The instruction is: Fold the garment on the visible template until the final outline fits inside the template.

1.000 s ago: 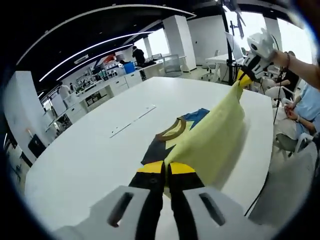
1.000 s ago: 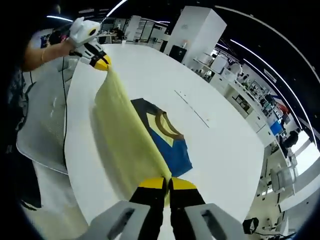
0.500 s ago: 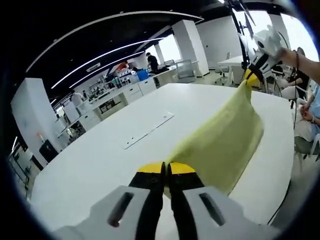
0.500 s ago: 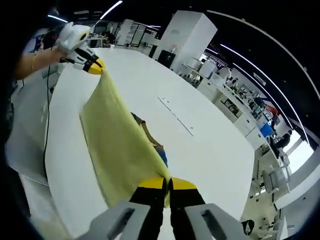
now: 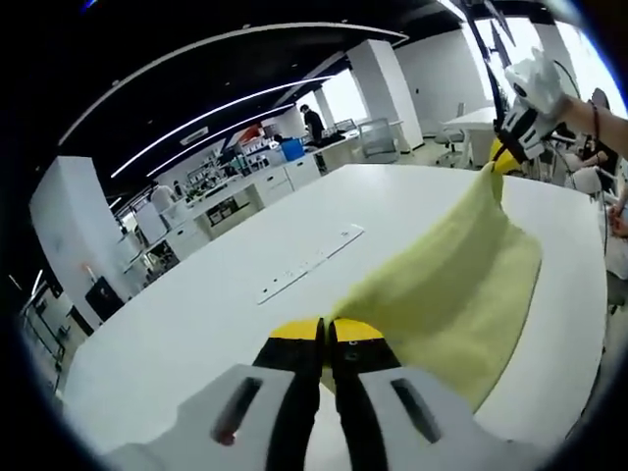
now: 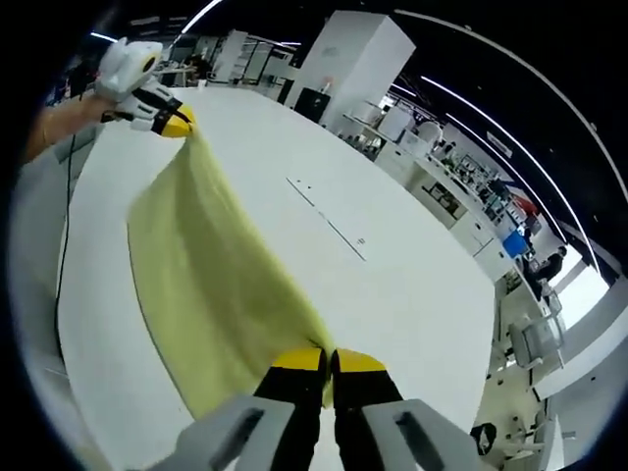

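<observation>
A: What changed? 
B: A second ago the navy and blue front with its brown collar showed under the raised yellow fabric; now the yellow sheet covers it in both views.

A: Surroundings? 
B: Big white table (image 5: 196, 304). A thin pale strip with small holes (image 5: 312, 263) lies toward its middle, apart from the cloth. White pillar (image 6: 353, 49) and lab benches stand beyond the far edge. A person's forearm (image 5: 606, 120) shows at the right-hand edge.

A: Garment and grippers? 
B: The soft yellow fabric garment (image 5: 451, 294) is stretched between the two, sagging onto the table near its near edge. Left gripper (image 5: 325, 339) has its yellow-tipped jaws pressed together on one corner. Right gripper (image 6: 327, 368), jaws likewise pinched tight on the opposite corner; it appears at far right in the left gripper view.
</observation>
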`<action>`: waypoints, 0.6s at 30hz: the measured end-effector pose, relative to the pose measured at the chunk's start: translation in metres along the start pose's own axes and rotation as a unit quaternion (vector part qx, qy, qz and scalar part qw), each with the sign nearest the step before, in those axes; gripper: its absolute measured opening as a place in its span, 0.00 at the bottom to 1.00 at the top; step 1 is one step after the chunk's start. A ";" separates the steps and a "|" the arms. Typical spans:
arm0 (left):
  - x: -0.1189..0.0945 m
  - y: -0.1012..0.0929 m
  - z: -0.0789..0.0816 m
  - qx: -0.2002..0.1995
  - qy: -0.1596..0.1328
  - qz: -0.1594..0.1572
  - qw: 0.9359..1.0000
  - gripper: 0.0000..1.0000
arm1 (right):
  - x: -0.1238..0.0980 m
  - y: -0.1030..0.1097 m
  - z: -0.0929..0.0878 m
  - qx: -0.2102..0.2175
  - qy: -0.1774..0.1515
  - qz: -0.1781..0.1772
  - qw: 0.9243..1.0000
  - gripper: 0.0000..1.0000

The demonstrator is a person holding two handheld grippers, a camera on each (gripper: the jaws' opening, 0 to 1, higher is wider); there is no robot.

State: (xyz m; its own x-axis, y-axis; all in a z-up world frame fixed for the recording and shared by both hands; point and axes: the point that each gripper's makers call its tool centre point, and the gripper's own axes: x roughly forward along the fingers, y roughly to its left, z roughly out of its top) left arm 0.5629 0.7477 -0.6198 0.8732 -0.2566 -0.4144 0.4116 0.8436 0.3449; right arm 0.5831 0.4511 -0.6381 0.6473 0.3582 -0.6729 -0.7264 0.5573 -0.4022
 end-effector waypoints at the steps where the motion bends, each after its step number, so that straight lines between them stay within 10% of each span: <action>1: 0.004 0.000 -0.001 -0.003 0.002 0.000 1.000 0.00 | 0.005 -0.001 -0.002 0.002 0.004 0.000 1.000 0.00; 18: 0.070 0.002 -0.054 -0.011 0.066 0.004 0.998 0.00 | 0.080 -0.007 -0.029 0.023 0.045 0.028 0.998 0.00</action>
State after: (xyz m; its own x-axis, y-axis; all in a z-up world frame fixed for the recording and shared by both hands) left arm 0.6106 0.7567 -0.6942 0.8336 -0.1862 -0.5200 0.3977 0.8557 0.3311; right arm 0.6333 0.4543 -0.7068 0.5805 0.3222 -0.7478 -0.7485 0.5728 -0.3342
